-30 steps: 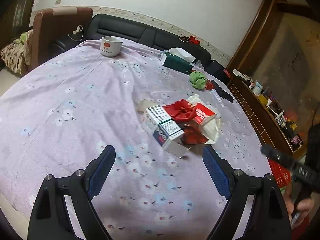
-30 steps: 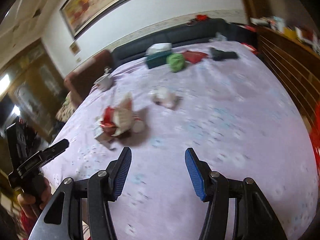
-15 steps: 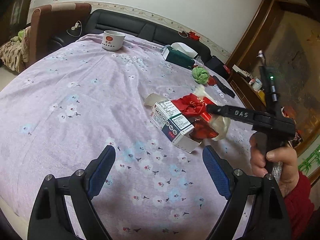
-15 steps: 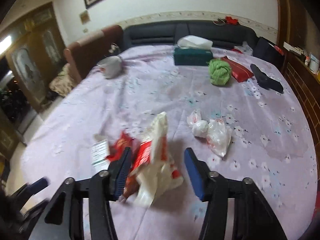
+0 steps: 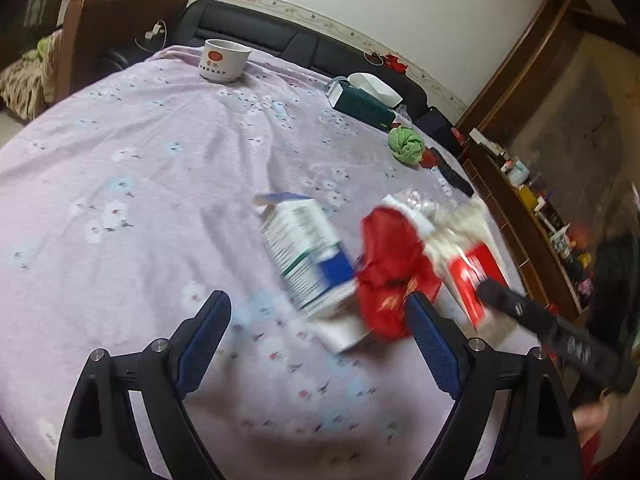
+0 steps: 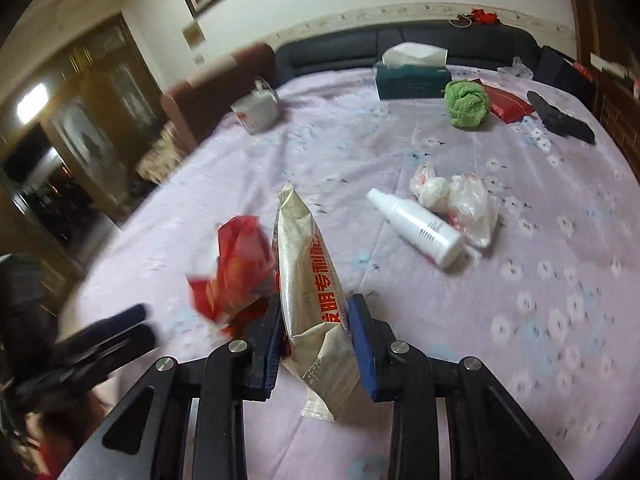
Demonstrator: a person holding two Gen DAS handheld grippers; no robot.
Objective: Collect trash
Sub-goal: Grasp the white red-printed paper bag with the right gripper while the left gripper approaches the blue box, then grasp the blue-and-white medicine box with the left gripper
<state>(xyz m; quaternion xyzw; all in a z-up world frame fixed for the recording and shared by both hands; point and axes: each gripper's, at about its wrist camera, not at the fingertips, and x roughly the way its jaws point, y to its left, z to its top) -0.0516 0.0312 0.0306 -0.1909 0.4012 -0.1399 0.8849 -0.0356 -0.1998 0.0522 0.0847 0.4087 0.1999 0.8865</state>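
My right gripper [image 6: 314, 320] is shut on a silver snack wrapper with red print [image 6: 308, 280], which also shows in the left wrist view [image 5: 472, 256]. A crumpled red plastic bag [image 6: 236, 268] hangs beside it, also seen in the left wrist view [image 5: 392, 264]. A white and blue carton [image 5: 304, 252] lies on the purple floral cloth [image 5: 140, 184]. My left gripper [image 5: 320, 320] is open and empty just in front of the carton. A white spray bottle [image 6: 416, 226] and crumpled clear plastic [image 6: 460, 200] lie further right.
A white cup [image 5: 224, 60], a green tissue box [image 5: 364, 100], a green cloth ball [image 5: 406, 145], a red packet [image 6: 506, 104] and a black case [image 6: 560, 118] stand at the far side. A dark sofa [image 6: 400, 42] lies behind; wooden shelves [image 5: 528, 216] at right.
My right gripper has closed on the silver wrapper and lifted it with the red bag beside it. The left gripper has moved closer to the carton. The spray bottle is now uncovered.
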